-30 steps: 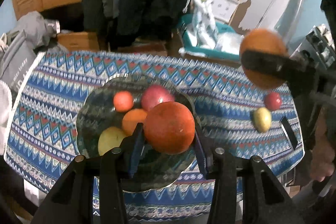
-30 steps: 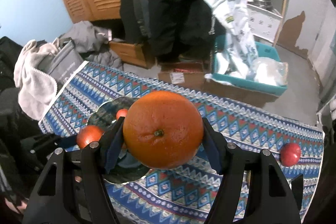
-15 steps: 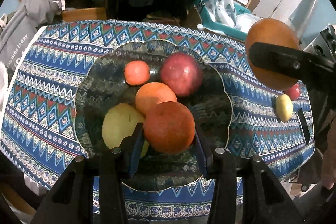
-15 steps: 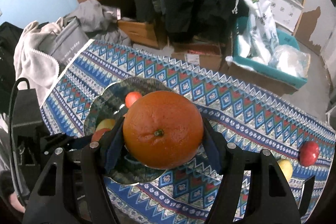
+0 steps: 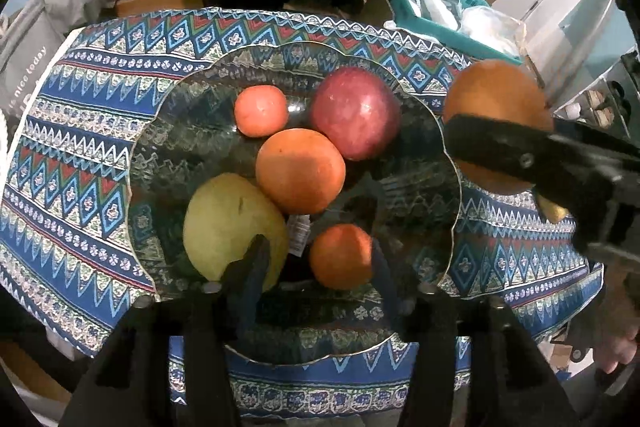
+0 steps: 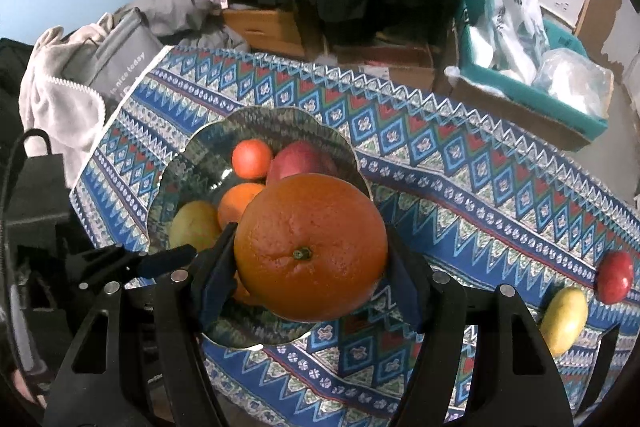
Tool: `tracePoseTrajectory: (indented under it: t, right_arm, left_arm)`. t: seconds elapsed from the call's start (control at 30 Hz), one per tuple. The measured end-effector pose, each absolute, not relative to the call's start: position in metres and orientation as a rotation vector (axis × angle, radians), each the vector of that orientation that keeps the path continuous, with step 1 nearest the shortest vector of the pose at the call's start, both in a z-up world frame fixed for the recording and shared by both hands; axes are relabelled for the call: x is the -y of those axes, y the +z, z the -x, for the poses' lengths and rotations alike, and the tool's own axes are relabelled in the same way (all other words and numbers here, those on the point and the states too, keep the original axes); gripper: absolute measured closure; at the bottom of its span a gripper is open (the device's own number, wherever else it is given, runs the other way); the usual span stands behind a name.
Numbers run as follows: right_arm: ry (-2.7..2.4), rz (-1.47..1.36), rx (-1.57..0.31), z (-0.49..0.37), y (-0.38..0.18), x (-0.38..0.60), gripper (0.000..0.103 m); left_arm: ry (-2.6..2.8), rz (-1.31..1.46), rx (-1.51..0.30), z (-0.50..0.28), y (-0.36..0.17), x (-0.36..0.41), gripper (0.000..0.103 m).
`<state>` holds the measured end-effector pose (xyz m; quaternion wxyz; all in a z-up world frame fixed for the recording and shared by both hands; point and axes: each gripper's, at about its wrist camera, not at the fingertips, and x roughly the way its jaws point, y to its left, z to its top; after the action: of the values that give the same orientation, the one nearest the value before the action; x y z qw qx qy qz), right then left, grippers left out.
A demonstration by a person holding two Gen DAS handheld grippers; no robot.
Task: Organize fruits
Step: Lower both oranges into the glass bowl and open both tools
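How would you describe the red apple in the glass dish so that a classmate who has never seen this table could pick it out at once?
Start at the scalloped glass dish on the blue patterned tablecloth. Among the fruit inside it, look to the far side, next to the small orange fruit. The red apple is the only dark red, glossy piece; its neighbours are orange or yellow-green.

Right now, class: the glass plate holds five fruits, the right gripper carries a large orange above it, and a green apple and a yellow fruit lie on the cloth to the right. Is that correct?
Not quite. The apple on the cloth beside the yellow fruit is red, not green, as the right wrist view shows. The rest stands.
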<state>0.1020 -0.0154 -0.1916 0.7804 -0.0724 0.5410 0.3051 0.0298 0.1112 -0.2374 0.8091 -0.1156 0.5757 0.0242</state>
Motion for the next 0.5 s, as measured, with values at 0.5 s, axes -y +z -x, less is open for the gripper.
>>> tracePoseTrajectory:
  t: [0.5]
  right_arm:
    - [0.677,0.148,-1.243,-0.105,-0.219,0.002,0.033]
  left_arm:
    - [0.159,0.304,-1.164,-0.019,-0.218,-0.149,0.043]
